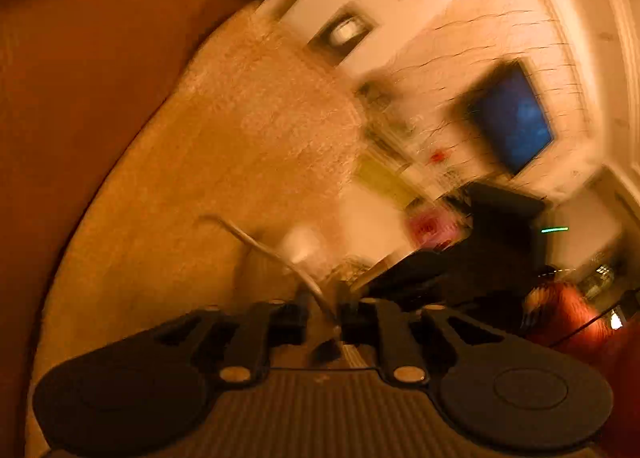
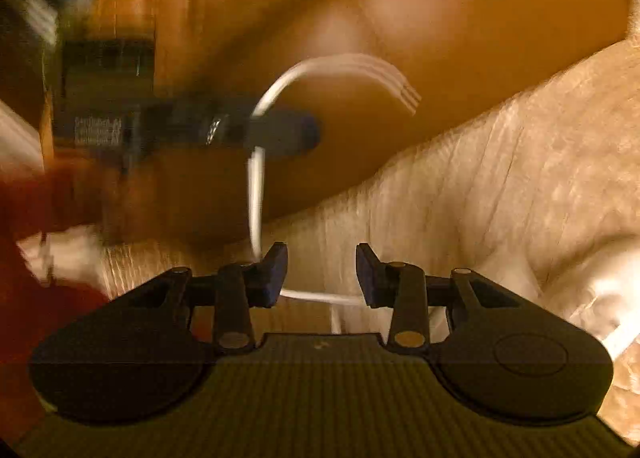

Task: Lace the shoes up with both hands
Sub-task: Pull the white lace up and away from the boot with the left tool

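A white shoelace (image 1: pixel 260 244) runs across the beige fleecy cover (image 1: pixel 260 117) and passes between the fingers of my left gripper (image 1: pixel 325 316). Its jaws stand a little apart and the pads do not press on the lace. In the right wrist view the same lace (image 2: pixel 256 197) arcs away from the left gripper's dark fingers (image 2: pixel 280 131) and runs down to my right gripper (image 2: pixel 322 272). That gripper is open, and a strand of lace (image 2: pixel 316 296) lies across under its gap. No shoe shows clearly; both views are blurred.
A smooth orange-brown surface (image 1: pixel 80 97) borders the fleecy cover (image 2: pixel 500 177). Beyond it are a wall with a blue screen (image 1: pixel 516 117), dark furniture (image 1: pixel 492 234) and clutter. A red sleeve (image 2: pixel 36 213) is at the left edge. Something pale (image 2: pixel 600 298) lies at the right.
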Demonstrator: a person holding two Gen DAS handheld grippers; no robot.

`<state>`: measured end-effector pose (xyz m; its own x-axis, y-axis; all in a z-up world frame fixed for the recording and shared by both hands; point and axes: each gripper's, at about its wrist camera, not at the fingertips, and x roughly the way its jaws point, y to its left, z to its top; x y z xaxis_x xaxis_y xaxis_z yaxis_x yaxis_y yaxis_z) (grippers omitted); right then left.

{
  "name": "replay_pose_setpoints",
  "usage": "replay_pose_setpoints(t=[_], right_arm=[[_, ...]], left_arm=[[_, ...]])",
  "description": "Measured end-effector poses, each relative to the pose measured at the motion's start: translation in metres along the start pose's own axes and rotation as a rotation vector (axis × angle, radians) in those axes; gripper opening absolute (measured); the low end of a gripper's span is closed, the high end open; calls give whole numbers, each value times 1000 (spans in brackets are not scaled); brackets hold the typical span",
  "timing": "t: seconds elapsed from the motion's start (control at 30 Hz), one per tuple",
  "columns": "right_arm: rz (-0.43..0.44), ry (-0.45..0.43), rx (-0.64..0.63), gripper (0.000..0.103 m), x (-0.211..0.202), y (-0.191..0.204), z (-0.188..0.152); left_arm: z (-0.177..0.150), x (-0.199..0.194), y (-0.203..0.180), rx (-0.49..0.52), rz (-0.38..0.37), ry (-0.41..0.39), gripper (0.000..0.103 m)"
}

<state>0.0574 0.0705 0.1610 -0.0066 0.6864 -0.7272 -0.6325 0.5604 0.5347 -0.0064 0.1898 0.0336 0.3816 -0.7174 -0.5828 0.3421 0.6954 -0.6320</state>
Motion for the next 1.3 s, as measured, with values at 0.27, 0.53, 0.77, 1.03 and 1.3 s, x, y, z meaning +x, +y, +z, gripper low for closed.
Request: replay_pose_setpoints(t=[0.27, 0.53, 0.77, 1.03, 1.3], right_arm=[[-146, 224, -304, 48, 24, 52, -12], [-180, 250, -378, 57, 17, 63, -19], [-192, 197, -366, 57, 2, 58, -25], [-171, 147, -351, 57, -13, 53, -35], [-183, 128, -343, 57, -18, 55, -39]], left_arm=[[-38, 10, 68, -326, 326, -25, 38], [-53, 92, 67, -199, 465, 271, 45], [-59, 116, 56, -41, 562, 349, 19], [11, 48, 47, -65, 440, -76, 2], [82, -9, 2, 97, 289, -417, 2]])
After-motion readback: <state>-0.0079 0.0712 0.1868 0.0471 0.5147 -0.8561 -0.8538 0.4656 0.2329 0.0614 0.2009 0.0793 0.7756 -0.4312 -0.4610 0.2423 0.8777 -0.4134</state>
